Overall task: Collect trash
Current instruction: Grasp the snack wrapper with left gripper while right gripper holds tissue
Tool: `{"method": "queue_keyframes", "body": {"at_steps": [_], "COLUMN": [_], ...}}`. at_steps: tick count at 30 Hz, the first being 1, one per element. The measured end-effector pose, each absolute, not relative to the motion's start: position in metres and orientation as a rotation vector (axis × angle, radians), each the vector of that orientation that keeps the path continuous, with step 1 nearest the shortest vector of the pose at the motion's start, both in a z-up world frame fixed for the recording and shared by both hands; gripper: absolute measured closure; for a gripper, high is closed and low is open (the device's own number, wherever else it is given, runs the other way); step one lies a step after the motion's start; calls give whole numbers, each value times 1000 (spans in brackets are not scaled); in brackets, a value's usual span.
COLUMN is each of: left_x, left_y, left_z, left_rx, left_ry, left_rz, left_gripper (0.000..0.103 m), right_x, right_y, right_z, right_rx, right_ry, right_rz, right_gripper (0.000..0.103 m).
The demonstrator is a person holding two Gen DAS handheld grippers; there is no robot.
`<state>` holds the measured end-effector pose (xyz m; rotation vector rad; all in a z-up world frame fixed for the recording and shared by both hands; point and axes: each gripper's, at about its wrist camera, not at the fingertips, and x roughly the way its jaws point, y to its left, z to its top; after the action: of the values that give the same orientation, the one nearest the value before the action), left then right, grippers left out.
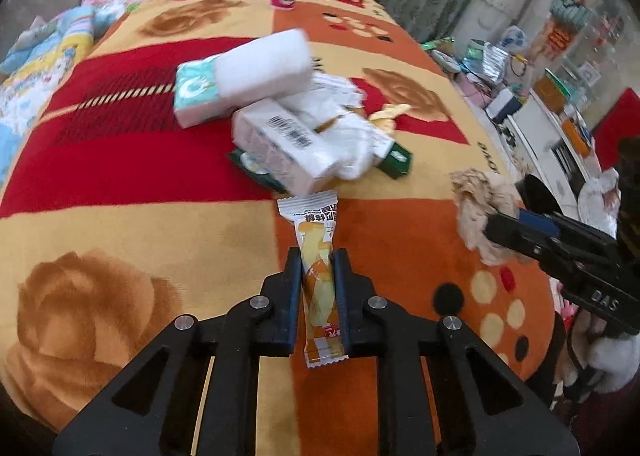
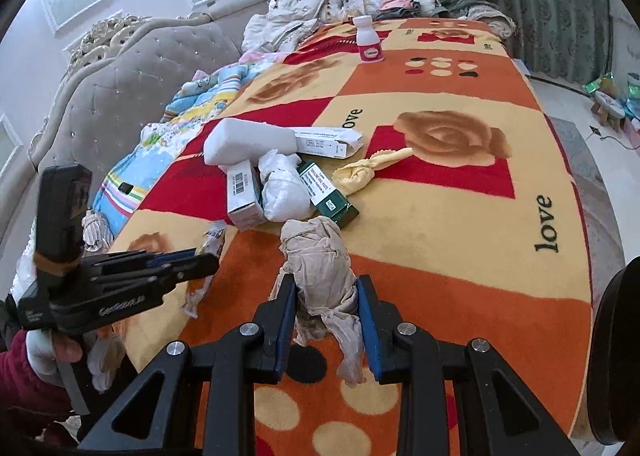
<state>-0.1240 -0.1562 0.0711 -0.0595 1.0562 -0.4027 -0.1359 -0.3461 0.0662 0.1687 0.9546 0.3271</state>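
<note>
Left claw [image 1: 316, 256] pinches a snack wrapper [image 1: 318, 276], right claw [image 2: 325, 284] a beige rag [image 2: 320, 268] (apparently crumpled) over the rose-patterned blanket [image 2: 440, 215].

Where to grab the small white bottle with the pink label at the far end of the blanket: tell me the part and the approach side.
Grip the white bottle across its pink-labelled body, just under the cap. It stands upright and alone on the blanket, so come in level from the near side, fingers either side. Both the left gripper and right gripper are full now.
</note>
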Motion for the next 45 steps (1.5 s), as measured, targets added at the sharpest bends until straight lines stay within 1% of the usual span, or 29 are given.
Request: {"method": "queue_keyframes", "body": {"at_steps": [7, 20, 45], "left_x": [-129, -125, -129], "left_y": [-179, -204, -261], "left_z": [87, 98, 101], "left_rx": [-21, 14, 57], "left_ry": [1022, 999, 999], "left_rz": [-442, -468, -556], "left_gripper": [90, 90, 90], "right_x": [-140, -147, -166], "right_y": [-352, -370, -422], "right_z": [71, 76, 78], "right_rx": [177, 186, 239], "right_ry": [948, 935, 919], "right_rz": [313, 278, 187], "right_gripper": [74, 74, 74]}}
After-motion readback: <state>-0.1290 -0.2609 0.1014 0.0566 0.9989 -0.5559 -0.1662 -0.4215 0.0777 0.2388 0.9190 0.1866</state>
